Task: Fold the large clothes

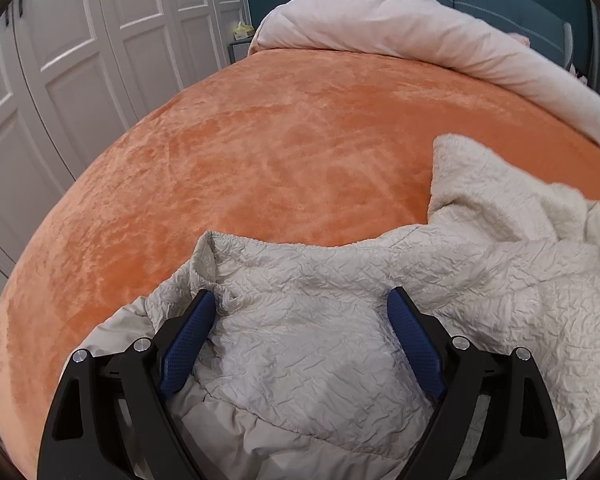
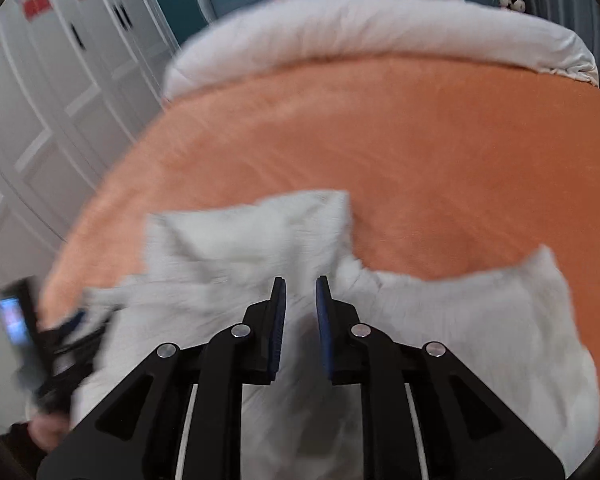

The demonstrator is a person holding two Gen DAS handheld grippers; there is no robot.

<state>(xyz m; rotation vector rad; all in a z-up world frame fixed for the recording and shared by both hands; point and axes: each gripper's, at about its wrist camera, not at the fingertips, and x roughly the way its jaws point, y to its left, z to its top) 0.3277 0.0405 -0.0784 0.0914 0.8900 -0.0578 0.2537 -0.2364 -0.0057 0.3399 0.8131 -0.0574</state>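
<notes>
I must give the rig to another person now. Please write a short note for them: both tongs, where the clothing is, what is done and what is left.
Left tongs: wide open, over the crumpled cream jacket, gripping nothing.
Right tongs: narrow gap, nothing between the pads; this view is blurred.
Jacket: lies rumpled at the near edge of the orange bed cover, one part sticking out to the far side.
Done: no neat fold visible.
Left: spread it flat, then fold.

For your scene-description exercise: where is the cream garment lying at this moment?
In both wrist views the cream garment lies crumpled on the near edge of the orange bedspread, under both grippers, far from the rolled pale duvet.
</notes>
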